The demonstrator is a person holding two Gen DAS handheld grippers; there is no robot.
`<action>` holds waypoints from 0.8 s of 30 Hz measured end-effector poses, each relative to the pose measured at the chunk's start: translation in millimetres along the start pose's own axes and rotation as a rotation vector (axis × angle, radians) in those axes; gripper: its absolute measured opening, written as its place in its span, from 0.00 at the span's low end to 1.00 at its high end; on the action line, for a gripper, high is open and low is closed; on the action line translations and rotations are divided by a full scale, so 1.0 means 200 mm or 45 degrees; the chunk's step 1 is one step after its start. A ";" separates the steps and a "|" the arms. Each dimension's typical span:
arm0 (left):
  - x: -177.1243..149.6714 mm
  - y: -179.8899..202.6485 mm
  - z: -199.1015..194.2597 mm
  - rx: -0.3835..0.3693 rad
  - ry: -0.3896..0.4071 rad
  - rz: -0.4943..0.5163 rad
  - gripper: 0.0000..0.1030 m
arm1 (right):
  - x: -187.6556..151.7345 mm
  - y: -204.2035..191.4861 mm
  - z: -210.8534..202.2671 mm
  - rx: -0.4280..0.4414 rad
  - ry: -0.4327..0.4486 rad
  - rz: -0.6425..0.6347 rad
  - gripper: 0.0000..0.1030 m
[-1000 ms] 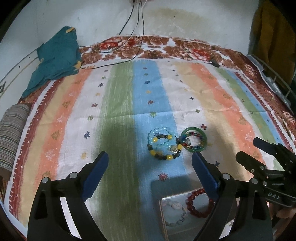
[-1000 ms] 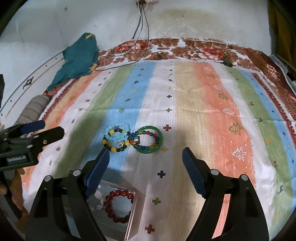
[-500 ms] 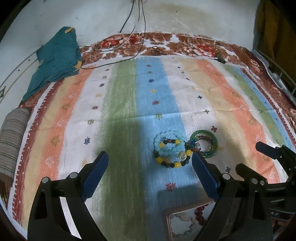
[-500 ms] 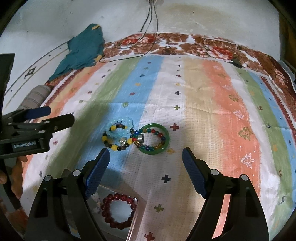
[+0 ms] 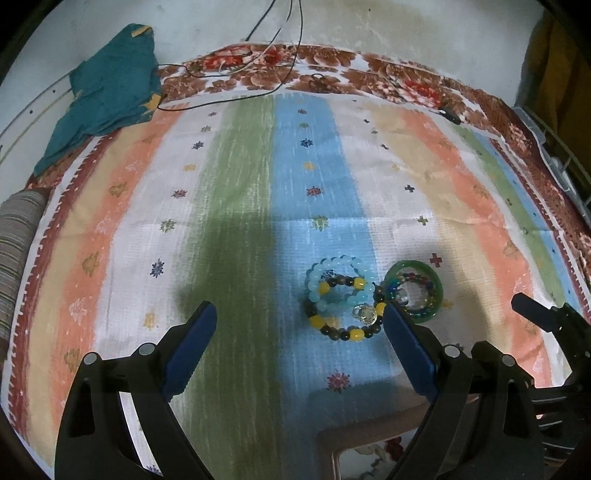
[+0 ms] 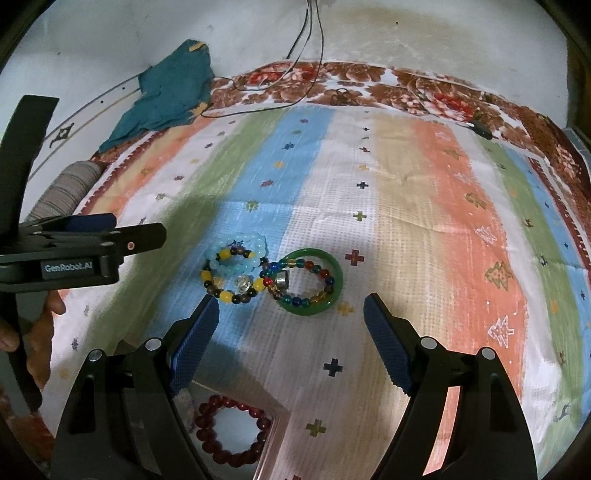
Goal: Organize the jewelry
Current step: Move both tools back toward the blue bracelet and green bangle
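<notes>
Where wall (image 6: 406,40) rises, striped cloth (image 6: 424,206) ends; cables (image 6: 314,33) hang.

The striped cloth (image 5: 240,221) is viewed steeply downward and at close range from both wrist-mounted fisheye cameras, set side by side, and the bracelet cluster (image 6: 273,277) plus the far wall (image 6: 406,33) are shared by both views.

1. Left tool (image 5: 299,325): black angular arms, round silver screws, flat dark-blue pads.
2. Right tool (image 6: 291,314): same black build, ribbed blue pads.
3. White "GenRobot.AI" lettering on the left tool's black side.
</notes>
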State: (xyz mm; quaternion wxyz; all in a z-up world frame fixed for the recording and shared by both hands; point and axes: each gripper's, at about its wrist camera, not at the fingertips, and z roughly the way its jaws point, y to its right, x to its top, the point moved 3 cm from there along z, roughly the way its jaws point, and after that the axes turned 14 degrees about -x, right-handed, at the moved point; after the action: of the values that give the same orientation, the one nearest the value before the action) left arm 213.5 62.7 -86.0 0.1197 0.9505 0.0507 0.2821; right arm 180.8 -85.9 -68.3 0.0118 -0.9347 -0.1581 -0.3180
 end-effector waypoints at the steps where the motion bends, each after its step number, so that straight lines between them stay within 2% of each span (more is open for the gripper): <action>1: 0.00 0.00 0.01 0.004 -0.002 0.004 0.87 | 0.00 0.00 0.01 0.001 -0.002 -0.003 0.78; 24: 0.07 -0.07 0.25 0.023 -0.128 0.027 0.87 | 0.02 -0.06 0.20 0.033 -0.091 -0.091 0.78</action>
State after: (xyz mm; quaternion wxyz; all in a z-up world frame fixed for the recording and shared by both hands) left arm 252.8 68.0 -123.0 0.1105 0.9651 0.0369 0.2347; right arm 202.8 -68.4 -98.6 0.0069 -0.9390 -0.1959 -0.2825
